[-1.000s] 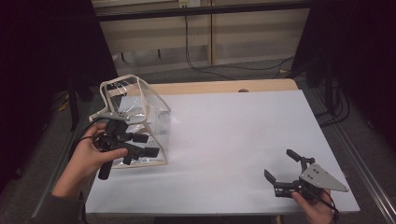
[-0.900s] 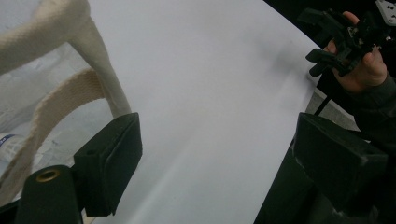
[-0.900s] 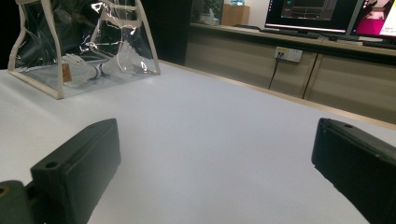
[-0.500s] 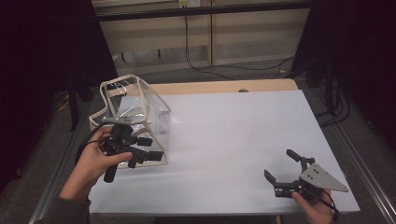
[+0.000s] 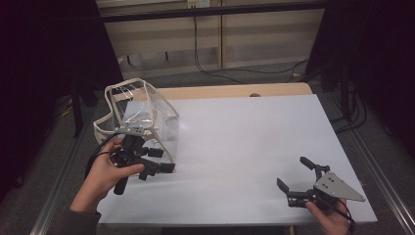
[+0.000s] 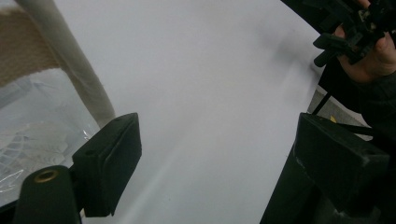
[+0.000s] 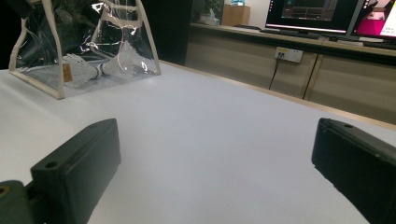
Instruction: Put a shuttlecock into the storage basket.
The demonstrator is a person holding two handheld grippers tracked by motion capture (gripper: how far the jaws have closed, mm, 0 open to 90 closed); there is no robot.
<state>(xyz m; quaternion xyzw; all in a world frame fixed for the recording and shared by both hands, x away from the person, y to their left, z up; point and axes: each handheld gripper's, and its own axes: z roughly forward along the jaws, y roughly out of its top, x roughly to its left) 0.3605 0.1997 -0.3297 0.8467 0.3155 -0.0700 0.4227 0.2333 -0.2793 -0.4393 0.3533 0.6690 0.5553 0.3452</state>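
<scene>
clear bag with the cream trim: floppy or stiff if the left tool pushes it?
Probably floppy: the clear bag has thin, wrinkled film walls that glint unevenly. Its cream trim may hold the outline. Likely light, holding what look like shuttlecocks, so it may slide on the smooth white table rather than resist.

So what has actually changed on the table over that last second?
The left gripper has drawn back from the clear bag toward the near table edge, its jaws open and holding nothing. The bag stands at the left end of the white table as before, and the right gripper has stayed put at the near right corner, jaws open.
</scene>
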